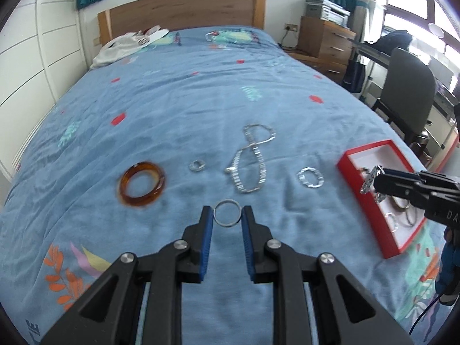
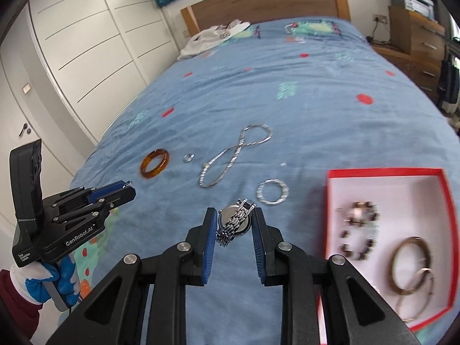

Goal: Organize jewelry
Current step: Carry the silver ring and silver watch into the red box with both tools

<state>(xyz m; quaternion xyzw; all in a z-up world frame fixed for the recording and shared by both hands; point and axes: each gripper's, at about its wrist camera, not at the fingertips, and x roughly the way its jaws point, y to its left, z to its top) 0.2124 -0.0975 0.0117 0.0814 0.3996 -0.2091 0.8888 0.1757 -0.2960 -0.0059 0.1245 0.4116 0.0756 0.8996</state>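
My left gripper is shut on a thin silver ring bangle, held above the blue bedspread. My right gripper is shut on a silver watch, lifted just left of the red box. In the left wrist view the right gripper hovers over the red box with the watch in its tips. In the right wrist view the left gripper shows at the left. On the bedspread lie an amber bangle, a small silver ring, a silver chain necklace and a sparkly silver bangle.
The red box holds a beaded bracelet and several thin bangles. White clothing lies by the wooden headboard. A dresser and a dark chair stand to the bed's right, white wardrobe doors to its left.
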